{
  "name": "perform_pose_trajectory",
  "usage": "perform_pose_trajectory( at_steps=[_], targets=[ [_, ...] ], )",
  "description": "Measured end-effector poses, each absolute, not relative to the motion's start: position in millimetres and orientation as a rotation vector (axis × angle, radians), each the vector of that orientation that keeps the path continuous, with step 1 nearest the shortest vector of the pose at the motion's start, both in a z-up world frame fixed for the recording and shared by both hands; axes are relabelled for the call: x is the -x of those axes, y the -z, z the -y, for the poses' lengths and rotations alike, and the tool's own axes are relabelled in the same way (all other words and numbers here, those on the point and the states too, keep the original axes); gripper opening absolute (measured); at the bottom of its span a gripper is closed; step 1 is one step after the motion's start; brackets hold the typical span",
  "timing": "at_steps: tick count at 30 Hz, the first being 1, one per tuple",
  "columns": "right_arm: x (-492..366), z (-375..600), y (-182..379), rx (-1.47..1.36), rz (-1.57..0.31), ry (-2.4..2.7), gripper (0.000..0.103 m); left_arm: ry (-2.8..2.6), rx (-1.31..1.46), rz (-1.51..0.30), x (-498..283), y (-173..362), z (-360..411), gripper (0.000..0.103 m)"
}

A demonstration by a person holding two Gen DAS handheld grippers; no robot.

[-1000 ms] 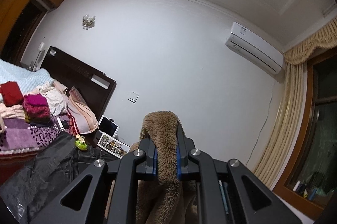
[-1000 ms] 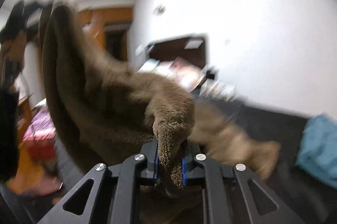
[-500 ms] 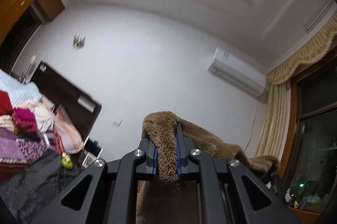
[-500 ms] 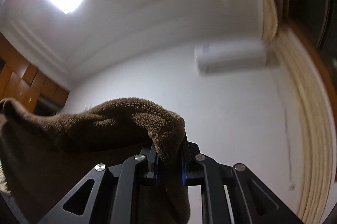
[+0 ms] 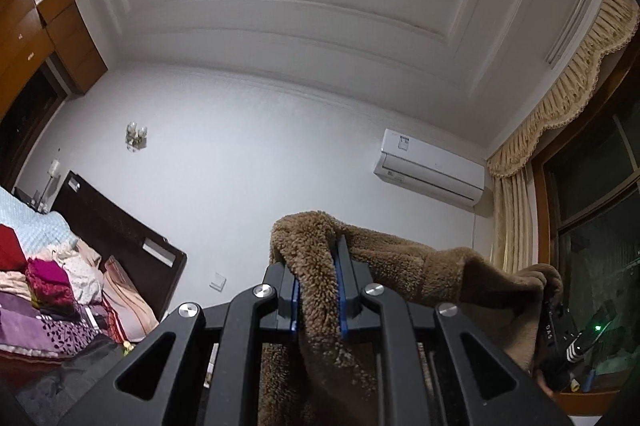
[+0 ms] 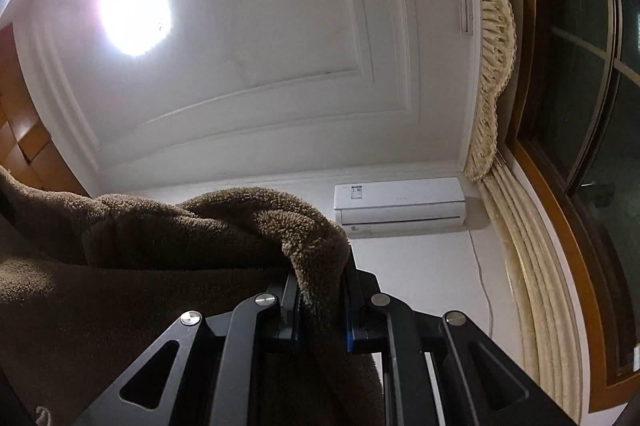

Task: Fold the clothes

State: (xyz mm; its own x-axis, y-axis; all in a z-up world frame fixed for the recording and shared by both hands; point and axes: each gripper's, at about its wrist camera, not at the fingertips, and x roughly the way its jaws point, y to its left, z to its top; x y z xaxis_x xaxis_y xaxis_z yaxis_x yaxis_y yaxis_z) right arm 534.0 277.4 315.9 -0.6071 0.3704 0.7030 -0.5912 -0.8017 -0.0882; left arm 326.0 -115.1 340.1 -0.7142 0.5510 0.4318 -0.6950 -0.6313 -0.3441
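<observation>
Both tongs are raised toward the ceiling, each clamped on a bunched edge of one brown fleece garment [image 5: 400, 258]: the left tongs [image 5: 317, 290] pinch a fold between the blue pads, and the right tongs [image 6: 320, 300] do likewise. The cloth spans between them and hangs below, probably held up so it drapes flat and its edges can be found. Its lower part is out of view. Folded clothes [image 5: 48, 278] sit stacked on the bed [image 5: 24, 342].
</observation>
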Motion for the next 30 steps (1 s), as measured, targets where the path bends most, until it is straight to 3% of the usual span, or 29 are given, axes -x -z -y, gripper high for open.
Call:
perform_pose_trajectory(
  at_steps=[22, 30],
  targets=[
    [-602.8, -223.5, -294.7, -1.097, 0.506, -2.216, 0.016, -2.382, -0.528, 0.623, -352.7, -338.6, 127.3, 0.018],
    [-580.0, -231.7, -289.1, -0.995, 0.507, -2.222, 0.016, -2.415, -0.529, 0.587, -343.3, -337.5, 125.1, 0.018]
  ],
)
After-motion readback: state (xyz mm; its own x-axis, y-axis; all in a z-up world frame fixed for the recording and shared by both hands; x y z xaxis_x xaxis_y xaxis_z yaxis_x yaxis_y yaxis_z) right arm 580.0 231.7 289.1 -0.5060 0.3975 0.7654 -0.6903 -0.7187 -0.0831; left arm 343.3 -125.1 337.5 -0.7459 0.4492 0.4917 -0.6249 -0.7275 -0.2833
